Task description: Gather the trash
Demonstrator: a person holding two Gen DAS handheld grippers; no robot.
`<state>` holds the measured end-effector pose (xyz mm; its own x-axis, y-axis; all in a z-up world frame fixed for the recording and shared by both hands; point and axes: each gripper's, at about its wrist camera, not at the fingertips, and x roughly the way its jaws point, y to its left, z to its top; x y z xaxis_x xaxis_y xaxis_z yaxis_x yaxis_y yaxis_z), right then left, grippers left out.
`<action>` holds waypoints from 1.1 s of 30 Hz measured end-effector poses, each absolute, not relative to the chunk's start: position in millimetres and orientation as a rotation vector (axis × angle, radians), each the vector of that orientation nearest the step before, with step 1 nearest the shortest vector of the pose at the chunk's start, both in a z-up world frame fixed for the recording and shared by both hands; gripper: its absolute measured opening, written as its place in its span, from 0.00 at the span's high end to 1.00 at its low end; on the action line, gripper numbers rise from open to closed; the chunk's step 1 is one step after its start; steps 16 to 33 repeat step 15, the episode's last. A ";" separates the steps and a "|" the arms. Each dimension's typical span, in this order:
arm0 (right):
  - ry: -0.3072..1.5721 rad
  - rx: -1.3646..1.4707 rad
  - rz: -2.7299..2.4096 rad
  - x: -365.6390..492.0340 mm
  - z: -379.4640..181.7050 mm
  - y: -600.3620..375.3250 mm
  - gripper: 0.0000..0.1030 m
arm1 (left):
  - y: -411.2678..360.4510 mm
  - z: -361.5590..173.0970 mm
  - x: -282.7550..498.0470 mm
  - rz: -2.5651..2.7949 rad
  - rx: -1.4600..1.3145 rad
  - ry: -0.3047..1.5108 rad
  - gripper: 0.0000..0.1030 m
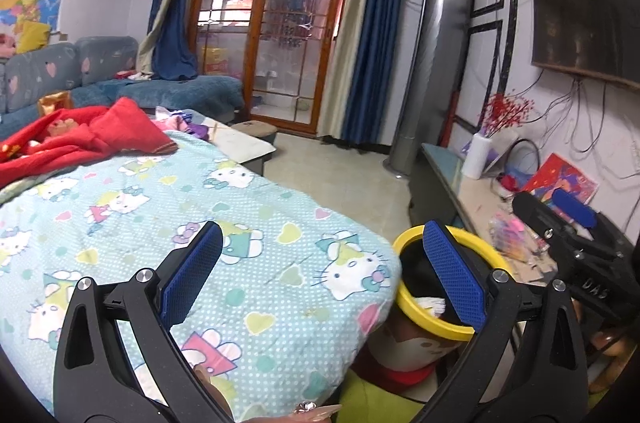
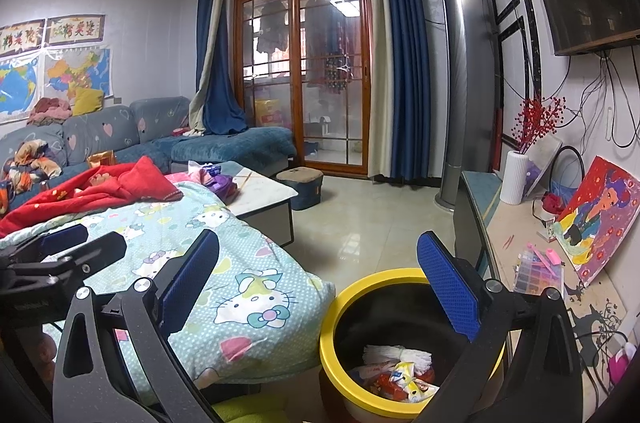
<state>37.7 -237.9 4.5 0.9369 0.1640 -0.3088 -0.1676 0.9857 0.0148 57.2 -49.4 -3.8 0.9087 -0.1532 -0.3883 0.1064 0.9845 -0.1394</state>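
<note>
The left gripper [image 1: 324,271] hung over the pale blue cartoon-cat quilt [image 1: 200,223], its blue-padded fingers [image 1: 192,275] spread and empty. The right gripper [image 2: 320,287] was likewise spread and empty, above the yellow-rimmed round waste bin [image 2: 332,319], where wrappers and white paper trash [image 2: 400,371] already lay. Judged from here, a low pass might snag the quilt or knock the bin's rim and tip it.

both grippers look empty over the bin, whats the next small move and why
Probably swing the open left gripper back over the cartoon-cat quilt to look for more trash: the open right gripper also holds nothing, and wrappers already lie inside the yellow-rimmed black bin.
</note>
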 end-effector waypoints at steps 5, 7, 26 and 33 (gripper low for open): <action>0.365 -0.034 0.270 48.2 5.3 -213.0 0.06 | -28.8 -3.3 56.5 -0.112 -0.185 0.442 0.11; 0.390 -0.035 0.336 52.7 8.0 -190.5 0.06 | -3.5 -2.3 51.5 -0.067 -0.227 0.462 0.11; 0.675 -0.097 0.890 68.9 1.4 33.3 0.06 | 202.7 -21.3 -30.0 0.510 -0.385 0.574 0.11; 0.675 -0.097 0.890 68.9 1.4 33.3 0.06 | 202.7 -21.3 -30.0 0.510 -0.385 0.574 0.11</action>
